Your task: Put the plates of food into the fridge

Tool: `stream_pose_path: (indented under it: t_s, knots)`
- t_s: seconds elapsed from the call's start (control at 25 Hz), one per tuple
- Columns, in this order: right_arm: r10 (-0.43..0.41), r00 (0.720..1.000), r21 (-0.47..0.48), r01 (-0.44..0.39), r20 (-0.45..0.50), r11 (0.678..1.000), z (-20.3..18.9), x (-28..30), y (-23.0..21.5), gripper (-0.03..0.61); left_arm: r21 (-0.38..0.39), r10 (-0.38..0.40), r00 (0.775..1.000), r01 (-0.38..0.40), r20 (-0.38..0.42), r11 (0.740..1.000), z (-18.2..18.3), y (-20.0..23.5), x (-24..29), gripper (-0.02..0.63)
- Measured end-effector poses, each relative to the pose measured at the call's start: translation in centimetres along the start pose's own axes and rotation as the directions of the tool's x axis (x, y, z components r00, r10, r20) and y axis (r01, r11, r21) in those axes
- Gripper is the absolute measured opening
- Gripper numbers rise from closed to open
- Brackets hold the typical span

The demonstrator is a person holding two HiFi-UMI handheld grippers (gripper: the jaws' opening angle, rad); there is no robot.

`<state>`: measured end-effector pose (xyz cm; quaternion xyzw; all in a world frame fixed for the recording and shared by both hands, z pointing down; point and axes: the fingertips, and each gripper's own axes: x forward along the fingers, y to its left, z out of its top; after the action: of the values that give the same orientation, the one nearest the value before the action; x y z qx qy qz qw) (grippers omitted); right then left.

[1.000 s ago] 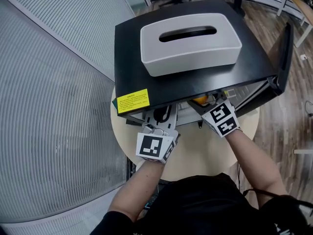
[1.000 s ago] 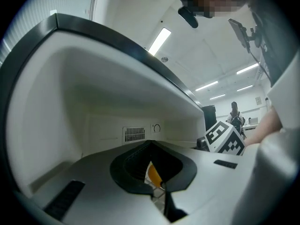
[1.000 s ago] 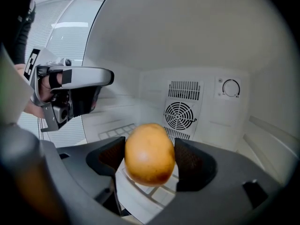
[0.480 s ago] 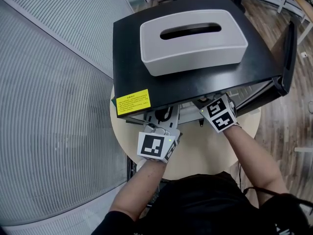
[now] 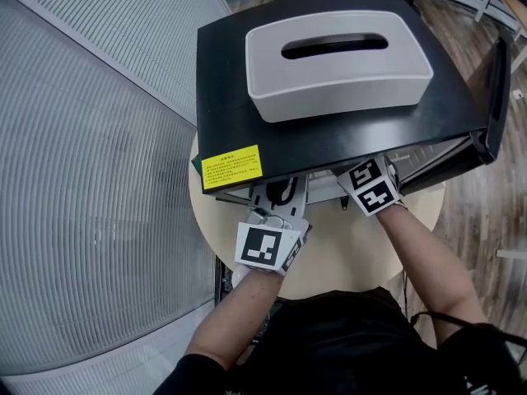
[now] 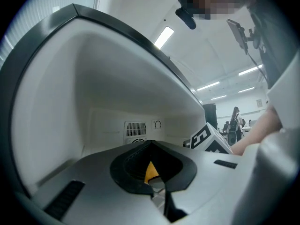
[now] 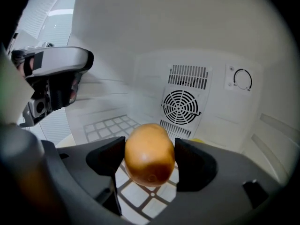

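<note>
My right gripper is shut on an orange-brown rounded fruit and holds it inside the black mini fridge, just above the white wire shelf. In the head view only its marker cube shows under the fridge's top edge. My left gripper is shut and points level into the fridge. A yellow sliver shows in the hollow of its pads; I cannot tell whether it is held. No plate is plainly in view.
A white tissue box rests on the fridge top. The fridge door stands open at the right. The fridge stands on a round beige table. A round fan vent and a dial are on the fridge's back wall.
The right gripper has gone a little deeper into the fridge and lower, so the orange fruit no longer shows in the head view. The left gripper has stayed put.
</note>
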<state>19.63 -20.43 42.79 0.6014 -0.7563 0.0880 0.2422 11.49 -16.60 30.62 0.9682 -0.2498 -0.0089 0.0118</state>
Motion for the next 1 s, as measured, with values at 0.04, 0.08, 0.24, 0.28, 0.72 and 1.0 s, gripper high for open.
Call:
stream_pose_path:
  t_s: [0.04, 0.08, 0.24, 0.28, 0.72, 1.0]
  knots:
    - [-0.003, 1.0, -0.002, 0.003, -0.001, 1.0, 0.0, 0.1, 0.0, 0.321, -0.002, 0.0, 1.0, 0.0, -0.002, 1.0, -0.1, 0.0, -0.1, 0.005]
    - [-0.006, 1.0, -0.006, 0.006, -0.003, 1.0, 0.0, 0.2, 0.0, 0.321, -0.004, 0.0, 1.0, 0.0, -0.003, 1.0, -0.2, -0.1, -0.1, 0.005]
    - [-0.02, 1.0, -0.033, 0.02, -0.009, 0.999, -0.1, 0.5, -0.1, 0.321, -0.004, 0.0, 1.0, 0.0, -0.005, 1.0, -0.2, -0.1, -0.3, 0.005]
    - [-0.024, 1.0, -0.038, 0.023, -0.01, 0.999, 0.0, 0.5, -0.1, 0.321, -0.004, 0.0, 1.0, 0.0, -0.006, 1.0, -0.2, -0.1, -0.4, 0.005]
    - [-0.06, 0.998, -0.045, 0.061, 0.024, 0.997, 0.9, -0.4, 0.1, 0.322, -0.001, -0.017, 1.0, 0.017, -0.018, 1.0, -0.1, -1.4, -1.8, 0.005]
    - [-0.076, 0.995, -0.032, 0.079, 0.067, 0.996, 2.2, -2.2, 0.3, 0.322, 0.007, -0.013, 1.0, 0.013, -0.003, 1.0, 0.4, -1.7, -3.4, 0.005]
